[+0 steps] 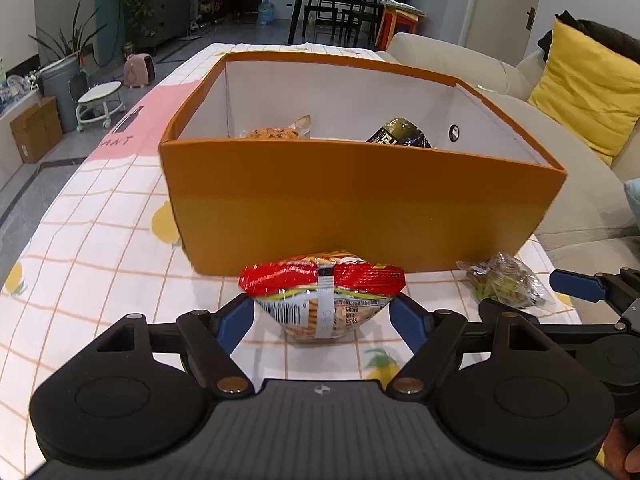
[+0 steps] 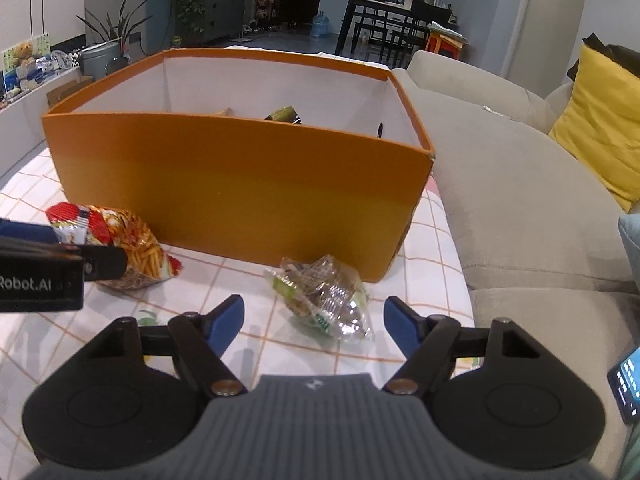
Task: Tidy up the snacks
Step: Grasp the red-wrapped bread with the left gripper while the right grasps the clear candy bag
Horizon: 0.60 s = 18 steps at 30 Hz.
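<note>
A red snack bag of orange sticks (image 1: 322,300) lies on the checked tablecloth (image 1: 100,240) just in front of the orange box (image 1: 360,204). My left gripper (image 1: 322,314) is open around it, one blue finger close to each side of the bag. A clear crinkled snack bag with green print (image 2: 324,300) lies to the right, near the box's corner. My right gripper (image 2: 314,318) is open with this bag between its fingertips (image 2: 230,314), and a gap shows on both sides. Inside the box (image 2: 240,184) lie an orange snack pack (image 1: 276,133) and a dark pack (image 1: 400,134).
A beige sofa (image 2: 520,200) with a yellow cushion (image 2: 600,132) runs along the table's right edge. A phone (image 2: 626,384) shows at the far right. The left gripper's body (image 2: 40,272) stands beside the red bag (image 2: 132,244). Beyond the box are a dining table and plants.
</note>
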Available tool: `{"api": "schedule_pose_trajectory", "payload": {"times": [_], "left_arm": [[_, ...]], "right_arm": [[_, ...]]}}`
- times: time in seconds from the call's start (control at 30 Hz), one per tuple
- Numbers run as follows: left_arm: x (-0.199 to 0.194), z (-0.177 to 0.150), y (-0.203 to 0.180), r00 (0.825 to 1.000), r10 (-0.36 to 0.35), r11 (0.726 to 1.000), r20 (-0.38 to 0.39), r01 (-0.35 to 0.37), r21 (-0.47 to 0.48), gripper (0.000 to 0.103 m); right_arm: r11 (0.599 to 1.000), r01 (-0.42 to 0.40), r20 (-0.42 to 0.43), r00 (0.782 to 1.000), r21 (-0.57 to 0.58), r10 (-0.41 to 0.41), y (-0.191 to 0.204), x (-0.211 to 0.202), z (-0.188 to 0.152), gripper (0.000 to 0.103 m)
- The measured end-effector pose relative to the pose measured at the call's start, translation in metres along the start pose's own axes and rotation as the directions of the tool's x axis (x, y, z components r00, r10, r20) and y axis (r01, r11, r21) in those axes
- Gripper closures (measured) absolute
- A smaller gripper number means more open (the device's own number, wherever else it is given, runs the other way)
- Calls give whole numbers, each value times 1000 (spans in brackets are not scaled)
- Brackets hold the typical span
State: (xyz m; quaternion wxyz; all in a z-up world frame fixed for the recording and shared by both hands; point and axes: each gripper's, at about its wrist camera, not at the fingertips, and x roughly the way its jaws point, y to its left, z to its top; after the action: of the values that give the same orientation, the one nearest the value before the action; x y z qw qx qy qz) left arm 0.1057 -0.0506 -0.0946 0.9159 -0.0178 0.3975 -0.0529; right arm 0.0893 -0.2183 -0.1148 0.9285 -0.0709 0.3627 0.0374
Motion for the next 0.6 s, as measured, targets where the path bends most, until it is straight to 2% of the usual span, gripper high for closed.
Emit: {"api": "schedule_pose_trajectory", "payload": {"times": [0.17, 0.4, 0.6], "left_arm": [[8, 4, 0, 1000, 7, 1000, -1, -7, 10, 13], [14, 6, 0, 1000, 7, 1000, 0, -7, 24, 13], [14, 9, 0, 1000, -10, 1000, 9, 10, 18, 23]], "right_arm": [[1000, 4, -4, 1000, 7, -4, -4, 12, 3, 35], [1000, -13, -21, 1000, 19, 13, -10, 21, 3, 50], [1000, -17, -22, 1000, 8, 17, -9, 24, 1, 52]]}}
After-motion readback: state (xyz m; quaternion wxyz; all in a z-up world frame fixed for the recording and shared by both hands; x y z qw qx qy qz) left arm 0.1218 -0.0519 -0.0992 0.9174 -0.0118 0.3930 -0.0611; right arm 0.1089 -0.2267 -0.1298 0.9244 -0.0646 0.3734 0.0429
